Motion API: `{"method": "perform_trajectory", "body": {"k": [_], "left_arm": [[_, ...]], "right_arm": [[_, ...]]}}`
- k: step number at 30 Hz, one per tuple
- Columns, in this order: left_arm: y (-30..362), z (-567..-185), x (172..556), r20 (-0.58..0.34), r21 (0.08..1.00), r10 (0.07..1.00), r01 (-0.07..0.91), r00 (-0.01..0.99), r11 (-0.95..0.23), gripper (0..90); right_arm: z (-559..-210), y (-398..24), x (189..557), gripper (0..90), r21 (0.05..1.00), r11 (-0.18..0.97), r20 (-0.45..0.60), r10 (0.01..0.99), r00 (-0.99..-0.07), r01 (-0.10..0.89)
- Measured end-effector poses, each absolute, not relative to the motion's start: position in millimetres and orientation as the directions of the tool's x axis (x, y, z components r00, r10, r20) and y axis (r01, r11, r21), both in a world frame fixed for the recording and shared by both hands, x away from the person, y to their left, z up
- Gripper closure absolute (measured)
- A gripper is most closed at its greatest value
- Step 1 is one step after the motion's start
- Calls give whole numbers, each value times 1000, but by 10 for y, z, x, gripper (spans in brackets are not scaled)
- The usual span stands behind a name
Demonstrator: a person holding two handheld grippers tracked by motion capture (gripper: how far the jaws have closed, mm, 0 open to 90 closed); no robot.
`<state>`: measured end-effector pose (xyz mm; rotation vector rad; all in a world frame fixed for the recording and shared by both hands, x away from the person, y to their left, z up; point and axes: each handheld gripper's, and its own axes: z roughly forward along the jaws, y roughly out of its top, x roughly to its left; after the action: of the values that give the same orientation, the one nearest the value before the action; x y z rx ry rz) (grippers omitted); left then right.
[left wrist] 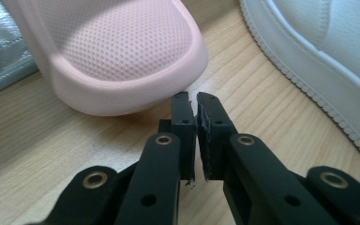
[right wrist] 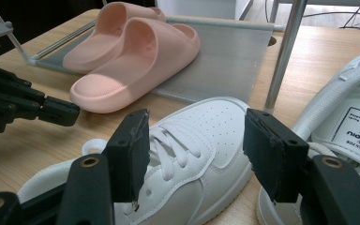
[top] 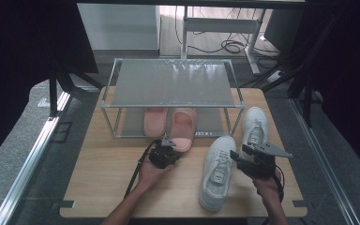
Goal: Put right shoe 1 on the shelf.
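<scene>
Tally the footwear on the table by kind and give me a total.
Pink slippers: 2, the nearer pink slipper half out of the shelf rack, the farther pink slipper beside it.
White sneakers: 2, the near white sneaker and the far white sneaker by the rack's right leg.
Total: 4

Far pink slipper partly hidden, perhaps halfway.

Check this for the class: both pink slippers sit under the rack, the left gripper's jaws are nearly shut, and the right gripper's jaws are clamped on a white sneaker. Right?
Not quite. The right gripper has its jaws open above the white sneaker, not clamped, as the right gripper view shows. The rest stands.
</scene>
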<state>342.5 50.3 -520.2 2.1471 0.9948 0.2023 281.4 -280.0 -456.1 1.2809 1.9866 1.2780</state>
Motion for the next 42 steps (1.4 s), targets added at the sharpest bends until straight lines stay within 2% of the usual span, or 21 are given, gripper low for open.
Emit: {"method": "perform_trajectory", "body": {"k": [20, 42], "left_arm": [[607, -5222, 3722, -190, 671, 763, 649, 618, -358, 860], [620, -5229, 3783, -194, 667, 776, 661, 600, -344, 852]], "right_arm": [[-4565, -2800, 2815, 417, 877, 142, 103, 878, -467, 460], [-4569, -2800, 2816, 417, 876, 144, 102, 878, -467, 461]]}}
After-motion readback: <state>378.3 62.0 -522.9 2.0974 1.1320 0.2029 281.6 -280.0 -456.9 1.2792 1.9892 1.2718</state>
